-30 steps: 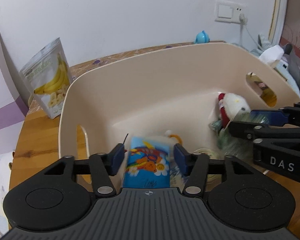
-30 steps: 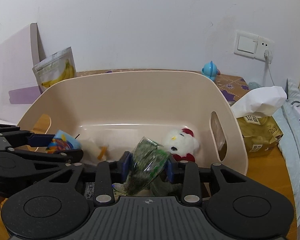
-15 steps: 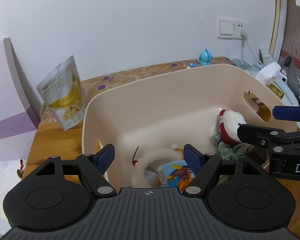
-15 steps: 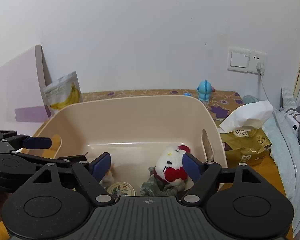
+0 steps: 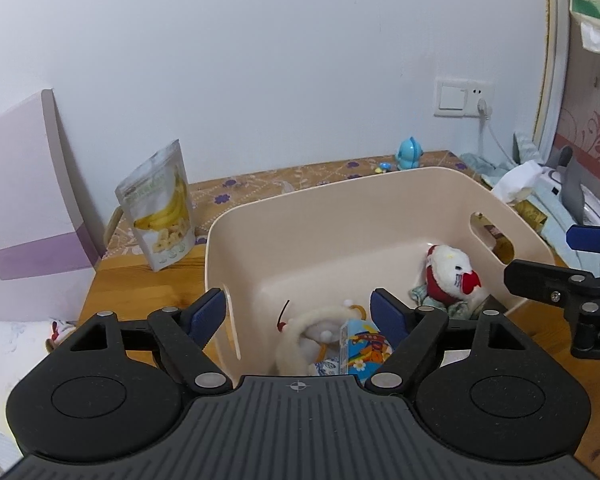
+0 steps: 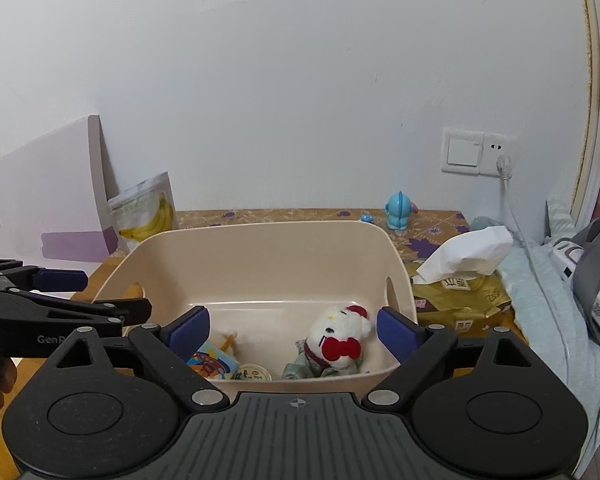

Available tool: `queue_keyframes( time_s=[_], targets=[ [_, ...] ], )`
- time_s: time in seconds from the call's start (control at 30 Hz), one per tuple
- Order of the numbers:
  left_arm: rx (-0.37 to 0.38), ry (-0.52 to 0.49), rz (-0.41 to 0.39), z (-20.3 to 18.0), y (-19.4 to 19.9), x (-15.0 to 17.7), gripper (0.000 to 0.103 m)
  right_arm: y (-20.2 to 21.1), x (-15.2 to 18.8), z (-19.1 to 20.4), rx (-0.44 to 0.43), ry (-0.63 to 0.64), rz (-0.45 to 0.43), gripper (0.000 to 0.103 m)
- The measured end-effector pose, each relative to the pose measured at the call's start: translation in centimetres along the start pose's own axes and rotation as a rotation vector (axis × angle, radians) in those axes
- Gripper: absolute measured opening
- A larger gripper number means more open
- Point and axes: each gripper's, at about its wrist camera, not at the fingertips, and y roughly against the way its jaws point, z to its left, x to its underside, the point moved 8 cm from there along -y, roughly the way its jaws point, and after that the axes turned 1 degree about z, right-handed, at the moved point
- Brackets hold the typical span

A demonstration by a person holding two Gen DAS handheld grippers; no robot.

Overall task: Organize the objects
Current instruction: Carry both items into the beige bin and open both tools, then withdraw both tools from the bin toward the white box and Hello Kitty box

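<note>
So the biggest thing here is the wooden table with the brown flower-patterned cloth [image 6: 432,232] along the wall; on it sits a big beige plastic storage bin with cut-out handles [image 6: 260,256], and that's where the stuff has ended up. To the right of the bin there's a gold tissue pack with a white tissue sticking out [image 6: 460,284], just beside the bin's right wall; on the left, propped near the wall, a white stand-up pouch of banana chips [image 5: 160,204], well apart from the bin's contents.

Both tongs are above the near edge of the bin; the black left gripper with blue pads [image 5: 298,312] has its jaws spread wide with nothing between them, and the black right gripper with blue pads [image 6: 292,328] is the same, wide apart and holding nothing.

Inside the bin: a white plush toy with a red bow and red cap [image 6: 336,340] lies at the right side on top of some greenish fabric; a cream fluffy plush ring-shaped thing [image 5: 312,328] sits at the near left; a blue cartoon-printed packet [image 5: 366,352] is touching it, tilted; a small round tub with a printed lid [image 6: 254,373] sits between the packet and the plush toy. Way back by the wall stands a little blue plastic figurine [image 6: 398,210].
</note>
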Motion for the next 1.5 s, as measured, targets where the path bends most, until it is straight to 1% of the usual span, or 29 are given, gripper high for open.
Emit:
queue_keyframes(
  time_s=[0.27,0.33,0.57,1.0,1.17,1.33,1.5],
  targets=[
    [0.013,-0.004,-0.008,-0.4,2.0,1.8,0.083,2.4,1.1,-0.4,0.012,0.003,-0.01,0.098],
    [0.014,-0.004,-0.005,-0.3,2.3,2.4,0.084,2.8,1.5,-0.5,0.013,-0.001,-0.012,0.1],
    [0.024,0.006,0.018,-0.4,2.7,4.6,0.084,3.5,3.4,-0.9,0.022,-0.009,0.007,0.103],
    [0.036,0.025,0.09,-0.4,0.7,9.1,0.084,2.0,8.1,-2.9,0.054,-0.022,0.11,0.103],
    [0.045,0.021,0.12,-1.1,-0.1,10.5,0.084,1.6,9.9,-4.1,0.073,-0.04,0.147,0.103],
    [0.052,0.019,0.131,-2.1,-0.9,12.0,0.084,1.2,11.5,-5.3,0.096,-0.055,0.175,0.103],
    [0.063,0.004,0.157,-3.6,-1.8,13.3,0.084,0.7,13.1,-6.3,0.125,-0.044,0.197,0.103]
  ],
)
